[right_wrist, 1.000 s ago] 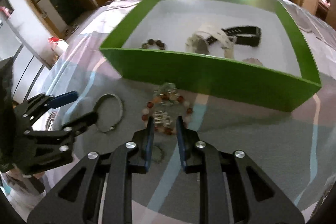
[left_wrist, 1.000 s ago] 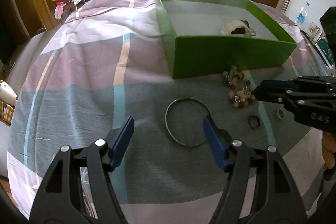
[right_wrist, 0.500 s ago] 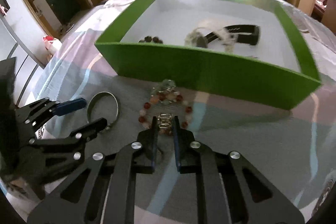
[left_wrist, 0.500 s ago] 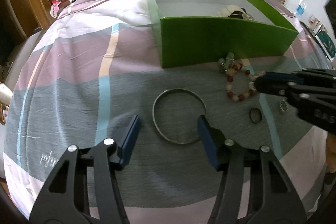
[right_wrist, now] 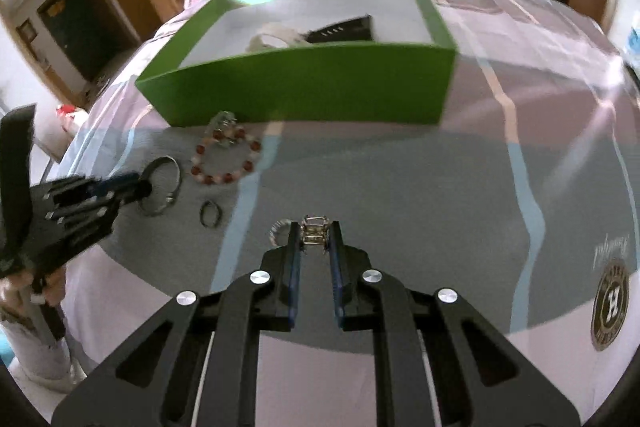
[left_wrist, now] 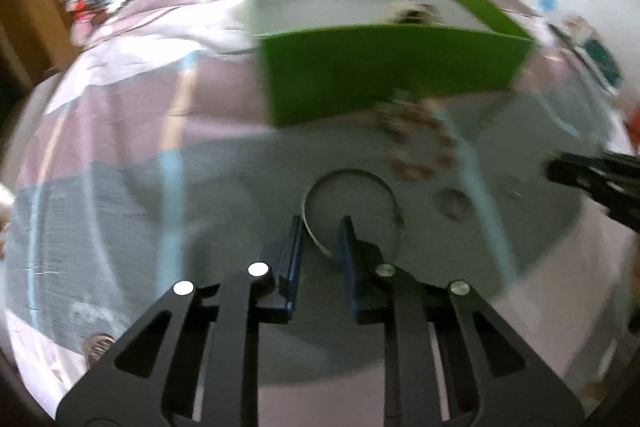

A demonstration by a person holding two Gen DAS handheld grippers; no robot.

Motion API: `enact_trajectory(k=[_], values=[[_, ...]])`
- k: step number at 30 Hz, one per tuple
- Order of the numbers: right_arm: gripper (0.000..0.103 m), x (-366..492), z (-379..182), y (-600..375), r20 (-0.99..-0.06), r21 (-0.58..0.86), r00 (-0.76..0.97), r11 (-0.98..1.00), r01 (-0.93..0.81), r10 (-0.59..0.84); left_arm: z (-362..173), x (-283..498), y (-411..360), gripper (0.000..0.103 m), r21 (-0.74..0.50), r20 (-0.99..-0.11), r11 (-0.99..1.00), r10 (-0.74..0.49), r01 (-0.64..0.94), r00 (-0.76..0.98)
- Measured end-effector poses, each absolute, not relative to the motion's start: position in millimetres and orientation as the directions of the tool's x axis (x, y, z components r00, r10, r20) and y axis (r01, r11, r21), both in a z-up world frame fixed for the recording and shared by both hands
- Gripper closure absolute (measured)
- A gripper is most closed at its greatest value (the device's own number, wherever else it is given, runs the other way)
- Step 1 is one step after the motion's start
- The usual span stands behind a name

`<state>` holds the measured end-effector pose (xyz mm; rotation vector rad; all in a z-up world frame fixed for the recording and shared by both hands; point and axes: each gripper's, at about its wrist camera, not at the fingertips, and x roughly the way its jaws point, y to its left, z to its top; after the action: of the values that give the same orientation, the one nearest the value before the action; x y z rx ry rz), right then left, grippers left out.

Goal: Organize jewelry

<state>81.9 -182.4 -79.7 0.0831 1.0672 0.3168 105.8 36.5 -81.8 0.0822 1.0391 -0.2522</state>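
Two grippers in play, both angled down at the checked tablecloth [right_wrist: 400,187]. Left gripper [left_wrist: 322,227]: jaws have just been closing, and the near rim of the silver bangle [left_wrist: 352,205] sits between the blue pads. Left wrist view is motion-blurred, so I cannot tell if the pads actually press the rim; the right wrist view shows those fingertips right at the bangle's edge. Right gripper [right_wrist: 314,237]: jaws nearly closed, clamped on a small gold-coloured clasp-like piece [right_wrist: 315,227] held at the fingertips; can't tell whether it is clear of the cloth.

Loose on the cloth: a red-and-white beaded bracelet [right_wrist: 226,159] just in front of the green box [right_wrist: 304,87], touching a small pale charm cluster [right_wrist: 224,121] at the box wall; a small dark ring [right_wrist: 211,214] between the bangle and the right gripper; a small clear sparkly piece [right_wrist: 280,227] just beside the right gripper's left finger.

Inside the box: a black watch strap [right_wrist: 344,31] and a whitish bracelet [right_wrist: 276,37], side by side near the front wall.
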Motion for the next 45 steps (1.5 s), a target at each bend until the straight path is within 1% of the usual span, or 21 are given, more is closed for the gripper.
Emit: enact_trajectory(k=[1,2,4,6,8,11,12,13,17,18,19,22,30,34,38,40,45], values=[[0.089,79.9,-81.3,-184.0,-0.848,0.221,0.441,0.952,-0.210,0.295,-78.3,98.0,31.2,0.083,-0.073,-0.854,0.956,-0.206,0.283,0.477],[0.089,78.4,-82.5,-185.5,-0.849,0.223,0.439,0.953,-0.207,0.294,-76.6,94.4,29.1,0.081,-0.070,-0.852,0.955,-0.208,0.289,0.480],[0.089,76.0,-85.3,-186.8,-0.851,0.222,0.438,0.954,-0.199,0.290,-73.5,91.5,27.2,0.067,-0.028,-0.847,0.963,-0.165,0.268,0.505],[0.089,73.2,-87.0,-188.2,-0.852,0.217,0.441,0.957,-0.194,0.283,-72.8,93.3,27.1,0.061,0.005,-0.844,0.971,-0.125,0.240,0.522],[0.089,70.8,-88.0,-187.1,-0.852,0.207,0.447,0.959,-0.193,0.274,-76.8,98.2,27.7,0.059,0.015,-0.850,0.980,-0.093,0.201,0.519],[0.089,65.5,-90.0,-184.9,-0.849,0.194,0.455,0.959,-0.205,0.269,-84.7,103.6,27.3,0.059,0.056,-0.849,0.991,-0.017,0.122,0.529],[0.089,65.4,-90.5,-185.3,-0.851,0.194,0.451,0.959,-0.207,0.269,-87.1,103.9,27.3,0.062,0.054,-0.848,0.994,-0.006,0.098,0.530],[0.089,65.3,-91.7,-184.9,-0.854,0.191,0.446,0.959,-0.208,0.267,-87.7,104.8,28.7,0.068,0.049,-0.847,0.996,-0.001,0.080,0.532],[0.089,70.5,-94.9,-183.7,-0.868,0.177,0.428,0.963,-0.204,0.250,-88.3,103.0,26.2,0.074,0.057,-0.827,0.997,0.016,0.056,0.562],[0.089,71.3,-94.7,-182.7,-0.869,0.173,0.429,0.964,-0.204,0.247,-88.5,102.1,25.2,0.079,0.059,-0.825,0.996,0.013,0.062,0.565],[0.089,72.0,-94.6,-181.5,-0.870,0.171,0.428,0.964,-0.204,0.245,-88.6,100.7,24.0,0.082,0.061,-0.824,0.996,0.011,0.070,0.566],[0.089,71.8,-94.3,-175.9,-0.869,0.171,0.428,0.962,-0.211,0.248,-89.3,96.1,21.9,0.089,0.072,-0.823,0.994,0.010,0.086,0.568],[0.089,69.4,-95.1,-171.2,-0.867,0.177,0.428,0.961,-0.213,0.255,-89.0,90.1,22.4,0.089,0.059,-0.827,0.993,-0.010,0.105,0.561],[0.089,69.3,-94.8,-171.9,-0.867,0.182,0.427,0.961,-0.210,0.258,-88.8,94.1,24.7,0.085,0.050,-0.831,0.994,-0.012,0.095,0.556],[0.089,68.6,-95.0,-173.5,-0.865,0.189,0.427,0.960,-0.208,0.263,-89.5,96.1,25.1,0.085,0.045,-0.832,0.994,-0.018,0.100,0.555],[0.089,68.4,-95.0,-173.6,-0.865,0.189,0.427,0.960,-0.207,0.263,-89.4,95.7,24.4,0.091,0.036,-0.833,0.994,-0.030,0.108,0.552],[0.089,68.0,-94.9,-173.9,-0.865,0.186,0.429,0.960,-0.209,0.261,-89.5,93.7,19.7,0.098,0.047,-0.834,0.992,-0.027,0.120,0.552]])
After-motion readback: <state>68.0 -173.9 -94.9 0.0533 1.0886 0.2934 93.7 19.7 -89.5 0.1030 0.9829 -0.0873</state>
